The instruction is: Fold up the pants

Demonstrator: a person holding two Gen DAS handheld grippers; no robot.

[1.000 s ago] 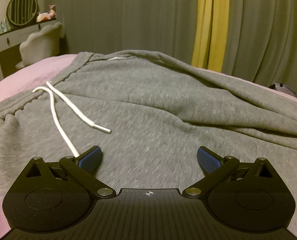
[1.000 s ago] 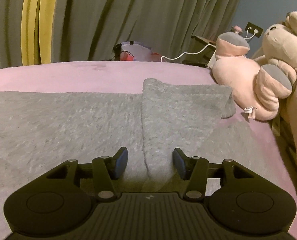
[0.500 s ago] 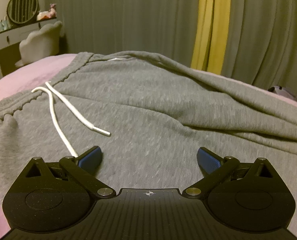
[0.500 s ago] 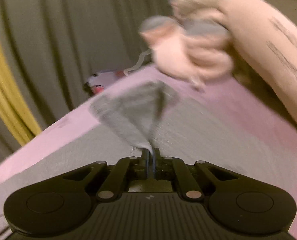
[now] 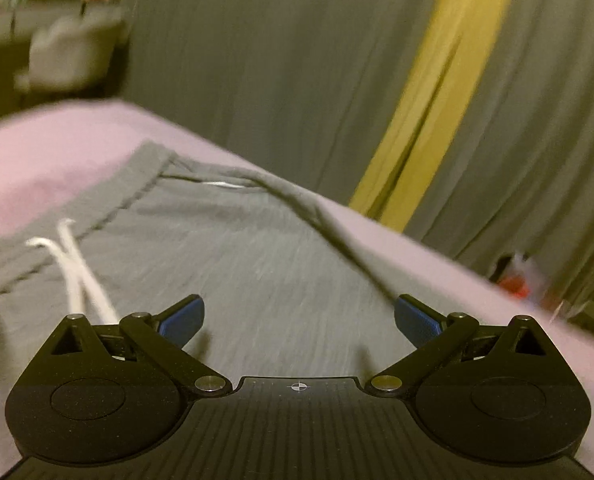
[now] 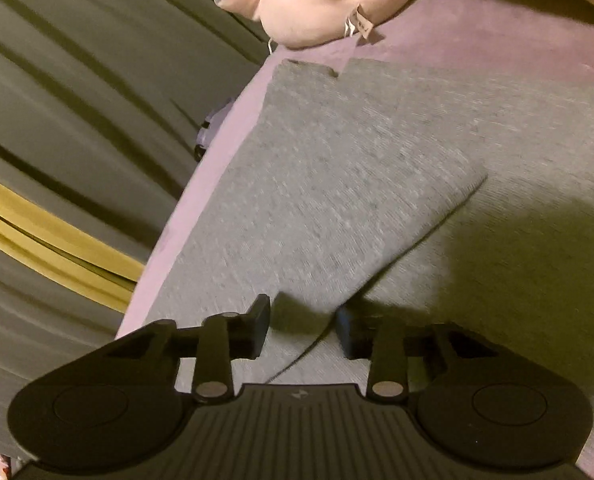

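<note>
Grey sweatpants [image 5: 233,256] lie on a pink bed [image 5: 37,160], waistband at the left with a white drawstring [image 5: 77,276]. My left gripper [image 5: 299,320] is open, just above the fabric near the waist. In the right wrist view, one grey pant leg [image 6: 337,184] lies folded over the other, its diagonal edge running down between my fingers. My right gripper [image 6: 303,328] is open and holds nothing, low over that folded edge. The view is tilted.
Grey curtains with a yellow strip [image 5: 429,112] hang behind the bed. A pink plush toy [image 6: 321,0] lies at the leg end. A dresser and chair [image 5: 57,52] stand at the far left. Clutter [image 5: 517,280] sits on the floor beyond the bed.
My right gripper, shut on the pant leg half a second ago, has opened and let it go. The leg now lies folded over. My left gripper has moved and tilted, still open.
</note>
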